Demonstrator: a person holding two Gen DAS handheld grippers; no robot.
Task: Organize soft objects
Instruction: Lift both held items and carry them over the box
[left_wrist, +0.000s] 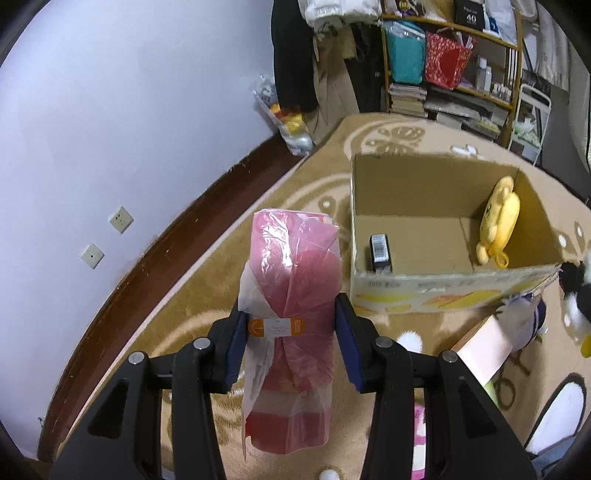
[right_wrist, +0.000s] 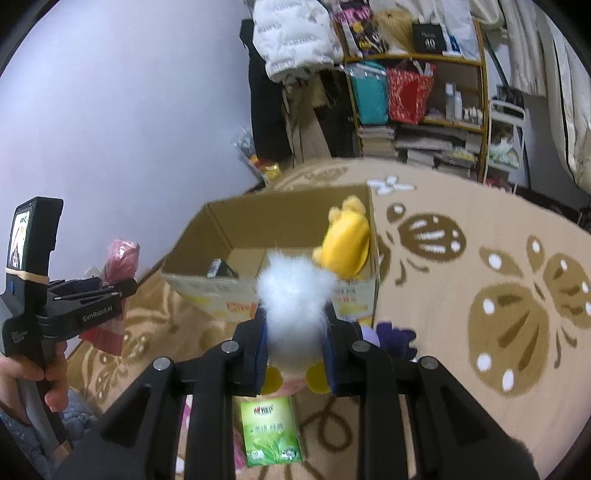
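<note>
My left gripper (left_wrist: 291, 332) is shut on a pink soft bundle (left_wrist: 295, 280) wrapped in clear plastic with an orange label, held above the carpet. In the right wrist view the same left gripper (right_wrist: 88, 295) shows at the left with the pink bundle (right_wrist: 120, 258), a hand on its handle. My right gripper (right_wrist: 295, 332) is shut on a white fluffy plush toy (right_wrist: 293, 299) with yellow feet; that plush toy (left_wrist: 576, 295) also appears at the right edge of the left wrist view. An open cardboard box (left_wrist: 436, 291) stands ahead, holding a yellow plush (left_wrist: 498, 221) and a small black item (left_wrist: 380, 253).
A green tea box (right_wrist: 271, 435) lies on the patterned carpet (right_wrist: 461, 258) under my right gripper. A purple-grey soft item (left_wrist: 524, 321) and a pale pink box (left_wrist: 487, 347) lie beside the cardboard box. Cluttered shelves (right_wrist: 417, 92) stand at the back, a lilac wall (left_wrist: 110, 110) on the left.
</note>
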